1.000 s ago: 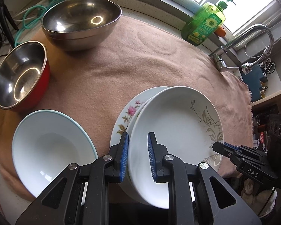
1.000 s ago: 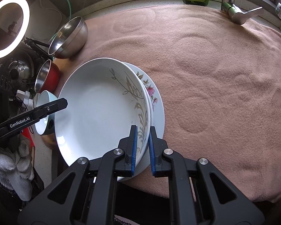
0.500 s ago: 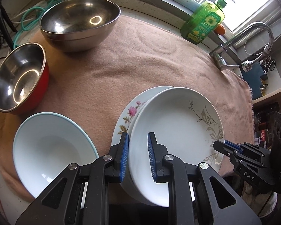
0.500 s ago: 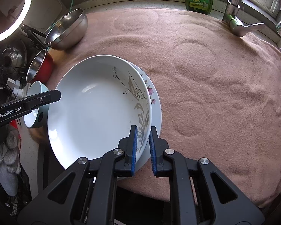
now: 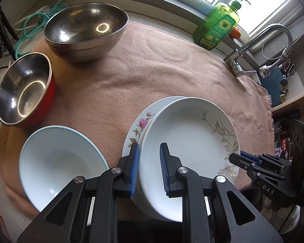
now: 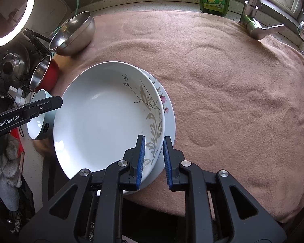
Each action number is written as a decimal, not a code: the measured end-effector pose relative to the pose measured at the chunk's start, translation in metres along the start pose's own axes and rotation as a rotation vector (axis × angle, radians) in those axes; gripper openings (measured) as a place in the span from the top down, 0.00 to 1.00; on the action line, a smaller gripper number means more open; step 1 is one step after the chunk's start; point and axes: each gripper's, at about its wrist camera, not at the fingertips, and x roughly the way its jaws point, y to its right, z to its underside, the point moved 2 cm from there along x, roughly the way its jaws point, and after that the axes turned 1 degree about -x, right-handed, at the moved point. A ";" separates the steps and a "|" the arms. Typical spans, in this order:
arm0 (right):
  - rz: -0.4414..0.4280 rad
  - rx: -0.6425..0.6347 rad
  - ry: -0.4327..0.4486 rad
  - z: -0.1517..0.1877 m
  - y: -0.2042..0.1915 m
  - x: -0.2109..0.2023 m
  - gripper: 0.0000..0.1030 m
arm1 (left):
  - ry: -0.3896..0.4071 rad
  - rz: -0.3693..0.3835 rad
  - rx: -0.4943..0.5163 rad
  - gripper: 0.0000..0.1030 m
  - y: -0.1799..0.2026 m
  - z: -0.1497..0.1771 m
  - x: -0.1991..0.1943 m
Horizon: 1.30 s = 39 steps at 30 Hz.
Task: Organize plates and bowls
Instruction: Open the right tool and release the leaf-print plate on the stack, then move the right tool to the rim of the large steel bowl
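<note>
Right wrist view: leaf-pattern plate (image 6: 103,119) sits nested on floral plate (image 6: 168,113), on pink towel (image 6: 233,91) at near edge. Right gripper (image 6: 153,160) jaws just opening, rim between pads, no longer pinched. Left gripper (image 5: 149,170) narrow, straddling opposite rim; contact unclear. Judged: glazed ceramic, stiff, slippery, breakable, moderately heavy; grip at rim.

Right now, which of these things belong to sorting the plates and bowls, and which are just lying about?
Part of the job:
leaf-pattern plate
floral plate
pale blue bowl
red bowl
steel bowl

Just lying about:
soap bottle
tap
ring light
green hose
</note>
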 end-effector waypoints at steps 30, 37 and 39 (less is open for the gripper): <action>-0.099 -0.025 0.192 -0.024 -0.009 -0.068 0.28 | 0.201 -0.201 -0.055 0.41 -0.030 0.024 -0.080; -0.125 -0.074 0.203 -0.038 -0.003 -0.073 0.28 | 0.219 -0.234 -0.160 0.41 -0.047 0.028 -0.091; -0.130 -0.087 0.205 -0.041 -0.003 -0.074 0.28 | 0.220 -0.226 -0.188 0.41 -0.050 0.029 -0.093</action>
